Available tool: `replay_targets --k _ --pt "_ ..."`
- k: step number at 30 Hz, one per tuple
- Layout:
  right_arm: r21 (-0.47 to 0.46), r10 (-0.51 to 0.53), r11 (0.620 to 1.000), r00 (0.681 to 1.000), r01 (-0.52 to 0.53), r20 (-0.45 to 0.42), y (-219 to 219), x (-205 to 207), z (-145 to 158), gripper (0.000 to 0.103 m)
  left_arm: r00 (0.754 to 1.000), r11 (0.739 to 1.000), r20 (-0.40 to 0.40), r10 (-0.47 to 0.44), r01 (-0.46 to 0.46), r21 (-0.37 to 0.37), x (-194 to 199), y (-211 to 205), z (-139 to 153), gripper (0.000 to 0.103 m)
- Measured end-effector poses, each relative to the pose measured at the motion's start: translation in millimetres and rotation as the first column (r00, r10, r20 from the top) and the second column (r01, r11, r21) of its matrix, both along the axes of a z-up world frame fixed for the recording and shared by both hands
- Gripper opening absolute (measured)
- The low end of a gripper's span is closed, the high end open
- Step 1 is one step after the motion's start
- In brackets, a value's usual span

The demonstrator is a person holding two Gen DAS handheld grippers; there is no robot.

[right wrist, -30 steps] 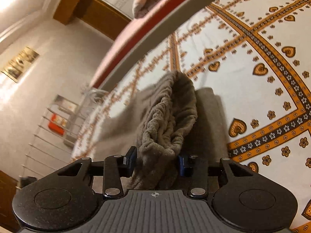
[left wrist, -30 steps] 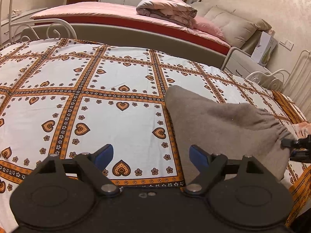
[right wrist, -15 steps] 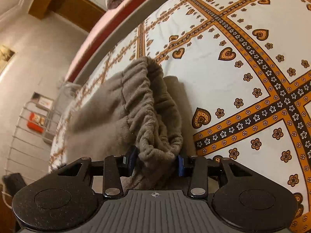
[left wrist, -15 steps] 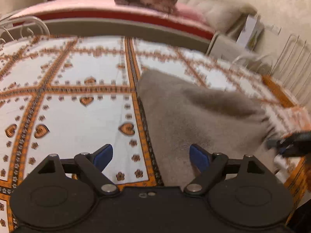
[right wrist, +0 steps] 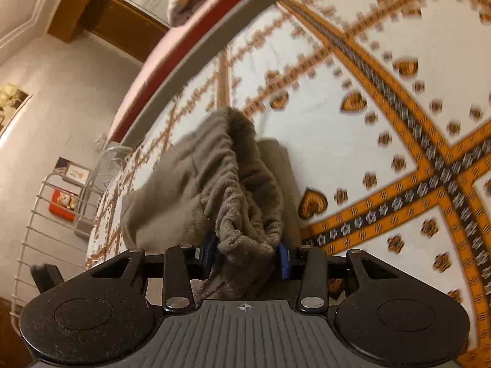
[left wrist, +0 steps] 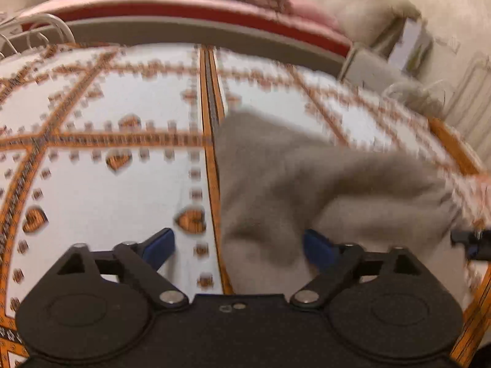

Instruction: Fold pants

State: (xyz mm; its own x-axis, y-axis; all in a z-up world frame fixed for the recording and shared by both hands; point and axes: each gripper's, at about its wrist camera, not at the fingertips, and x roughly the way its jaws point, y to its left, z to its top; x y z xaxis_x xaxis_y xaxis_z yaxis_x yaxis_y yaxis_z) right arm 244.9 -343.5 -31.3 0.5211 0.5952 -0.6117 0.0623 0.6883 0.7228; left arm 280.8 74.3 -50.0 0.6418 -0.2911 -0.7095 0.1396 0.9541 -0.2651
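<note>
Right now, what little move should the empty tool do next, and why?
Probably ease the left tool forward and close it on the near edge of the gray pants. Its jaws are open with that edge partly between them, while the right tool is shut on the gathered waistband. Two grips would likely let the pants be folded over on the bedspread.

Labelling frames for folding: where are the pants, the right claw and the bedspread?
pants (right wrist: 214, 178): right wrist view, gathered waistband.
right claw (right wrist: 245, 253): right wrist view, midway between its fingertips.
bedspread (left wrist: 101, 190): left wrist view, bare white patch.
</note>
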Motion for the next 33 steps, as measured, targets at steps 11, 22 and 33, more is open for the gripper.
replay_targets --k 11,22,33 --pt "-0.096 -0.083 0.990 0.982 0.101 0.170 -19 -2 35 0.040 0.999 0.999 0.048 0.019 -0.017 -0.052 30 -8 0 0.077" --pt "-0.158 -0.014 0.987 1.000 0.013 -0.009 15 71 -9 0.066 0.999 0.999 0.027 0.025 -0.024 -0.025 45 -1 -20 0.088" --pt "-0.038 0.050 0.998 0.995 -0.047 0.087 -1 23 24 0.066 0.999 0.992 -0.014 -0.048 0.046 -0.118 -9 19 11 0.075"
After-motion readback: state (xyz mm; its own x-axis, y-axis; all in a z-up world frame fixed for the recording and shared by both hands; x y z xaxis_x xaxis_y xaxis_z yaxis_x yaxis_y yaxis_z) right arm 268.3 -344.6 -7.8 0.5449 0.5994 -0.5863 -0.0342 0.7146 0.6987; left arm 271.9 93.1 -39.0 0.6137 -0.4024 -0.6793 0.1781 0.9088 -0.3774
